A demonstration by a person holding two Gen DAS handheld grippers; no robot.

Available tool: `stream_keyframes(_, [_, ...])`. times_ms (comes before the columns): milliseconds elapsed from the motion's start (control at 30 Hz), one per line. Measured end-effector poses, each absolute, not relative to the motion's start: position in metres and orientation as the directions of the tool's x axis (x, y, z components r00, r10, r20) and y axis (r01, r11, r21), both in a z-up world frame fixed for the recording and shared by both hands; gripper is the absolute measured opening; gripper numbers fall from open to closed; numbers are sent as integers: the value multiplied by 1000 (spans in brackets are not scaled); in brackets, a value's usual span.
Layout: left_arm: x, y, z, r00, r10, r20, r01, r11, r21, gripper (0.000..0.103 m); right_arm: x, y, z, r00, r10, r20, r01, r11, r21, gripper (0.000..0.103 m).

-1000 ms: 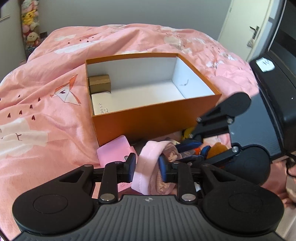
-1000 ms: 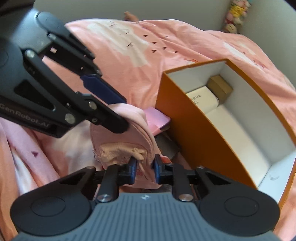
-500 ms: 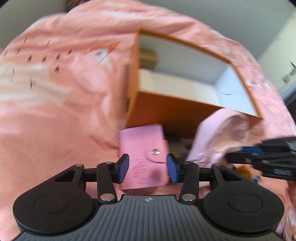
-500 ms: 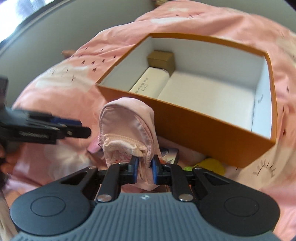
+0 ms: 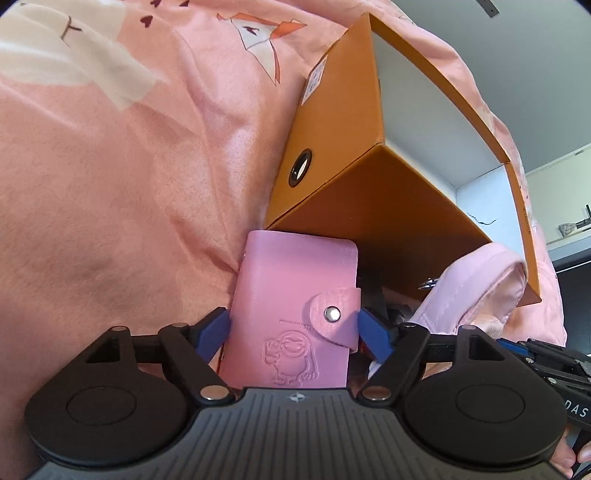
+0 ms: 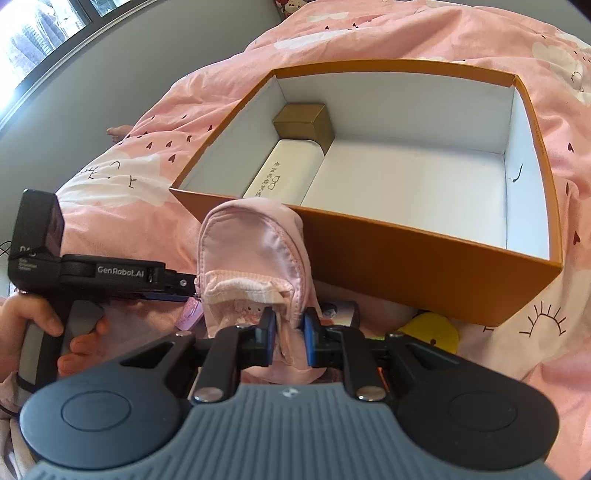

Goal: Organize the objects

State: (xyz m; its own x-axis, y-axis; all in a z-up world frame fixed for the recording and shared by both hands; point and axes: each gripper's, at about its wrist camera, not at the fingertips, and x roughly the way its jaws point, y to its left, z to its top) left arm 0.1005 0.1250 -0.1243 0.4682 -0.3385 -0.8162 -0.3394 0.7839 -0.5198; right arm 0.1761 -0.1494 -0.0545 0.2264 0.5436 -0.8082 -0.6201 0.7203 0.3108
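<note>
My left gripper [image 5: 293,328] has its blue pads on both sides of a pink snap-button card wallet [image 5: 295,314] that lies on the bed against the near corner of the orange box [image 5: 354,199]. My right gripper [image 6: 289,332] is shut on a pale pink fabric pouch [image 6: 255,258] and holds it up in front of the box's near wall [image 6: 424,258]. The pouch also shows in the left wrist view [image 5: 476,284]. Inside the box lie a white case [image 6: 284,173] and a small brown carton [image 6: 304,122]. The left gripper [image 6: 177,286] shows left of the pouch.
The box sits on a pink printed bedspread [image 5: 129,166]. A yellow object [image 6: 432,328] and a dark small item [image 6: 341,312] lie under the box's near wall. A window [image 6: 40,29] and grey wall are at the upper left.
My left gripper let go of the pouch, swung left and down, and closed in around the pink wallet. My right gripper lifted the pouch toward the box's near wall.
</note>
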Motion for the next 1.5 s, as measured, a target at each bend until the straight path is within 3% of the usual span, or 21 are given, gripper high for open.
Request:
stream_keyframes(500, [95,116,-113,473,-303,-827,-290,833,-471,86,172,-155,-54,237,550,-801,-582,741,336,17])
stream_keyframes(533, [94,115,-110,482,-303,-822,-280,836,-473,67,172,-156,-53,241,550,-800,-577,744,338,17])
stream_keyframes(567, [93,114,-105,508,-324,-798,-248,832,-496,20,172,-158,-52,245,549,-799,-570,748,340,17])
stream_keyframes(633, [93,112,-93,512,-289,-809,-236,858,-456,6,174,-162,-51,247,555,-794,-549,755,358,16])
stream_keyframes(700, [94,109,-90,504,-248,-827,-216,891,-399,6,176,-167,-51,233,571,-787,-525,755,392,16])
stream_keyframes(733, [96,108,-92,494,-238,-836,-212,900,-382,12,177,-169,-51,231,574,-786,-521,755,398,16])
stream_keyframes(800, [96,108,-94,481,-215,-850,-217,910,-353,39,177,-170,-51,234,573,-786,-519,757,397,16])
stream_keyframes(833, [97,111,-96,482,-210,-851,-236,904,-357,72,176,-171,-51,235,573,-785,-518,757,398,16])
stream_keyframes(867, [100,116,-100,479,-226,-848,-256,888,-381,82,176,-171,-51,236,574,-784,-518,757,398,16])
stream_keyframes(933, [100,124,-112,466,-283,-838,-272,856,-440,82,175,-171,-51,239,574,-783,-519,758,396,16])
stream_keyframes(967, [102,126,-116,464,-298,-834,-280,844,-457,89,175,-171,-51,240,573,-784,-520,757,394,16])
stream_keyframes(1267, [107,125,-134,467,-322,-824,-262,839,-476,94,178,-172,-53,237,577,-781,-516,757,402,16])
stream_keyframes(1500, [105,94,-123,473,-194,-859,-210,923,-324,91,174,-170,-51,247,570,-783,-520,760,389,17])
